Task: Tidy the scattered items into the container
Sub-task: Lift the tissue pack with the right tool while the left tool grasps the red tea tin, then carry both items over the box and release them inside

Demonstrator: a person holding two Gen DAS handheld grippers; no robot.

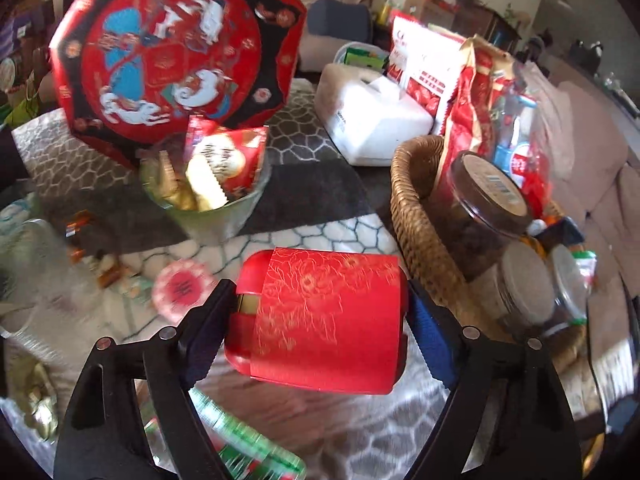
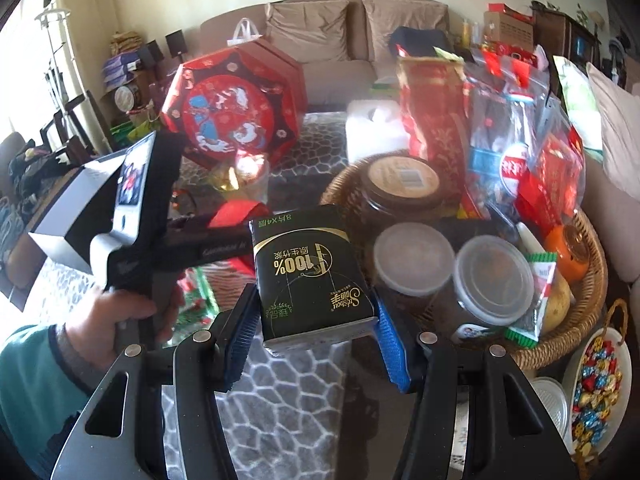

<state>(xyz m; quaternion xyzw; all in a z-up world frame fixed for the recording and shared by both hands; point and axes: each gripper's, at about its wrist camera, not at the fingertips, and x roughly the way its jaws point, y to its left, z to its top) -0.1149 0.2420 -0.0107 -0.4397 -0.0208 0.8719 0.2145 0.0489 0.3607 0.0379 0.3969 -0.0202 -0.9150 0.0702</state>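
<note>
Here, wicker basket (image 2: 560, 348) holding jars; left gripper (image 1: 316, 316) clamps red box (image 1: 324, 320), right gripper (image 2: 316, 332) clamps tissue pack (image 2: 312, 272)

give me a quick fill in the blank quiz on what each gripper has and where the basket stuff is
1. The right gripper is closed on a dark green pack of ____.
2. The box between the left gripper's fingers is ____ in colour.
3. The jar with the barcode label lies in the woven ____.
4. The octagonal gift box stands behind a ____ bowl of wrapped snacks.

Missing words: tissues; red; basket; glass
</note>
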